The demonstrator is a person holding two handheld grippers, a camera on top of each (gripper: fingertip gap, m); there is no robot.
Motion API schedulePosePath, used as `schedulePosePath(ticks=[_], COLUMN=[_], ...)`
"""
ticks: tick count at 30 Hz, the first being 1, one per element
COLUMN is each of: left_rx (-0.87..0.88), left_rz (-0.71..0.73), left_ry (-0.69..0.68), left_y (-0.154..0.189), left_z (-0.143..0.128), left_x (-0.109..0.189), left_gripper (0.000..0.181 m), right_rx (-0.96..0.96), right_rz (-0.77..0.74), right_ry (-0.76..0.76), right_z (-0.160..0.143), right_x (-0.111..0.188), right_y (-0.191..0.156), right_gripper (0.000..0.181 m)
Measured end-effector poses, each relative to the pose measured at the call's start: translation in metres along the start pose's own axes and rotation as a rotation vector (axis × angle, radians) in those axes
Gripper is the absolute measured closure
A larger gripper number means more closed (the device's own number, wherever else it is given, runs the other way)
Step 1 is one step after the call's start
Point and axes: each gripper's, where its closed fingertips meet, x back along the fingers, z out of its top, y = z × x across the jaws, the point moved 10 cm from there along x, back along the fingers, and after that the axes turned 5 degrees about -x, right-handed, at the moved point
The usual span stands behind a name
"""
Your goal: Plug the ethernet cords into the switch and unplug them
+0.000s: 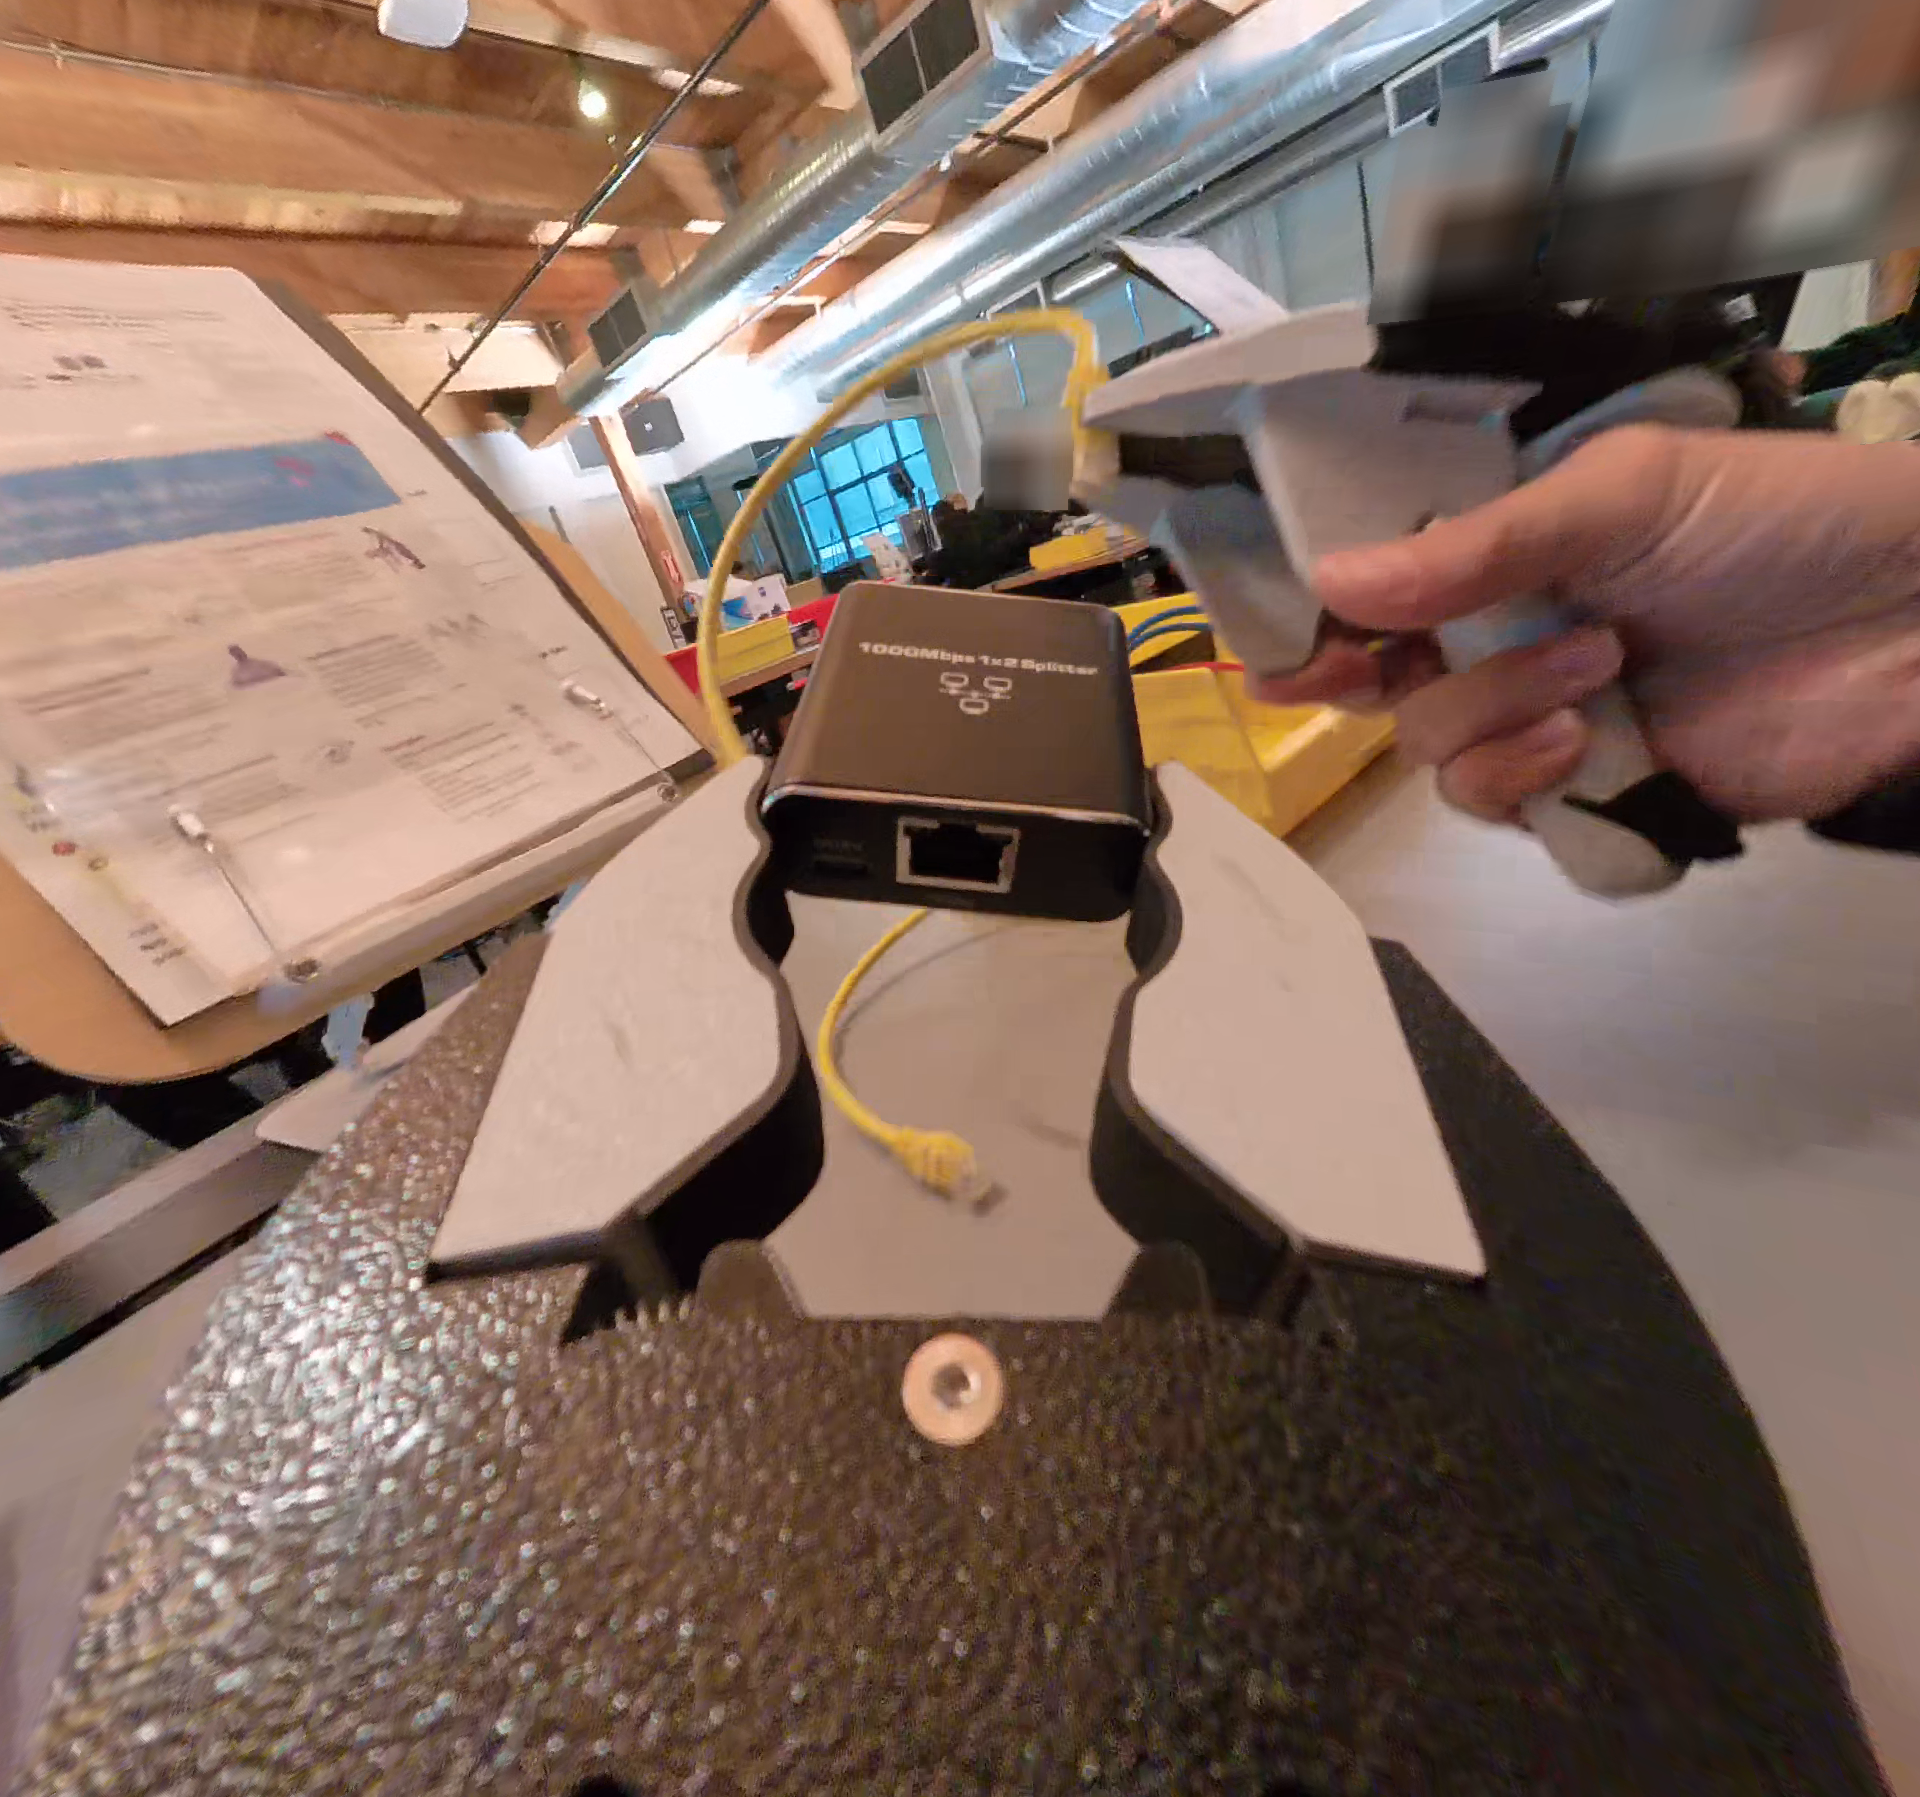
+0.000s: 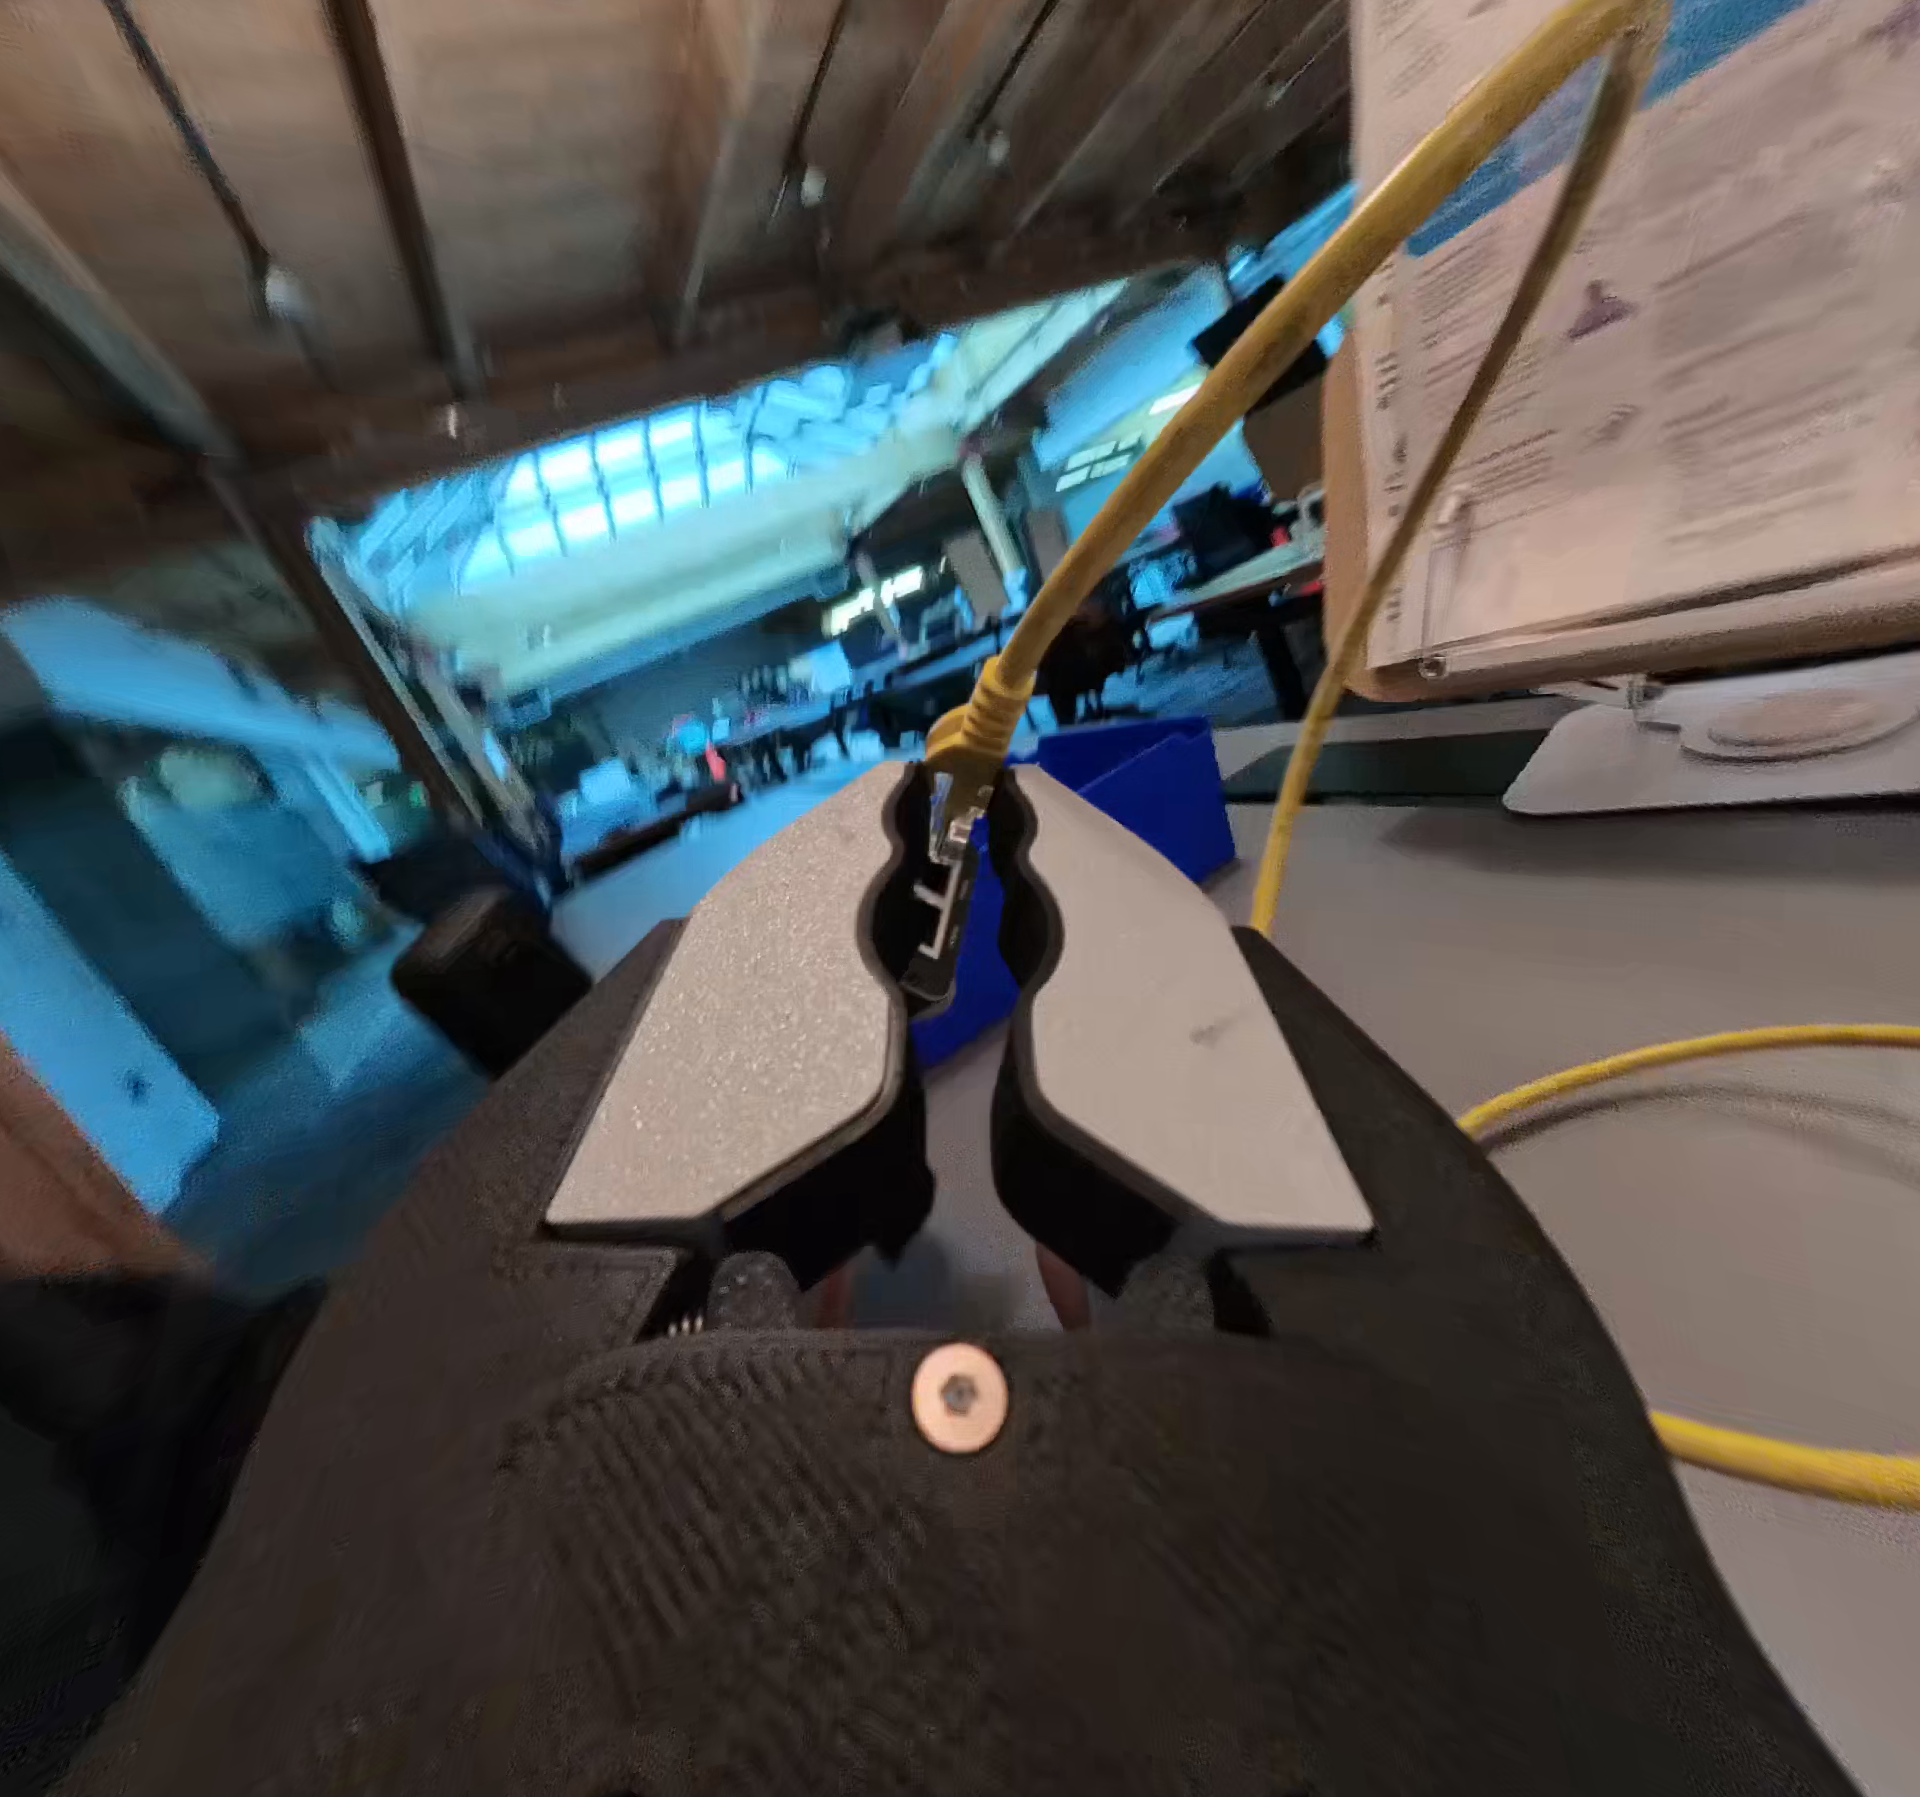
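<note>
In the left wrist view, the left gripper [image 1: 956, 843] is clamped on the switch [image 1: 961, 739], a small black box lifted off the grey table [image 1: 1621, 1072], its two grey fingers [image 1: 644, 999] pressing the box's sides. The switch is the landmark here: its near face shows one empty port turned toward the camera, and its top carries white print. Below the switch, on the table, lies a loose yellow plug [image 1: 935, 1157] with its cord curving back under the box. Behind the switch a yellow ethernet cord [image 1: 748, 521] arcs upward and over to the right, where its end is gripped by the right gripper [image 1: 1117, 459], held by a person's hand [image 1: 1662, 625] up and to the right of the switch. Left of the switch stands a tilted document board [image 1: 270, 625] with printed pages; behind and right of it sits a yellow bin [image 1: 1278, 739]. In the right wrist view, the right gripper [image 2: 961, 812] is closed on the cord's plug [image 2: 951, 843], the clear connector pinched between the fingertips and the yellow boot sticking out past them. From that plug the cord [image 2: 1226, 397] climbs up and right, loops in front of the document board [image 2: 1662, 345], then drops to the table [image 2: 1558, 968]. A blue bin [image 2: 1132, 791] sits just behind the plug. The switch is not visible in this view.
</note>
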Motion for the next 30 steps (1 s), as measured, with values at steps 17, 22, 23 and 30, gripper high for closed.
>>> schedulePosePath(ticks=[17,22,23,30], left_rx=[-0.006,0.004,0.005,0.01], left_rz=[-0.021,-0.03,-0.034,-0.036], left_ry=[-0.034,-0.032,-0.032,-0.036], left_y=[-0.001,0.0,0.0,0.001], left_z=[-0.004,-0.004,-0.004,-0.005], left_x=[0.0,-0.001,-0.001,-0.001], left_gripper=[0.118,0.118,0.118,0.119], right_rx=[0.345,0.166,0.156,0.003], right_rz=[-0.112,-0.163,-0.18,-0.448], right_ry=[-0.269,-0.443,-0.484,-0.739], right_z=[0.199,0.191,0.184,0.149], right_x=[0.111,0.134,0.137,0.144], right_y=[0.02,0.079,0.09,0.151], right_gripper=[0.169,0.169,0.169,0.169])
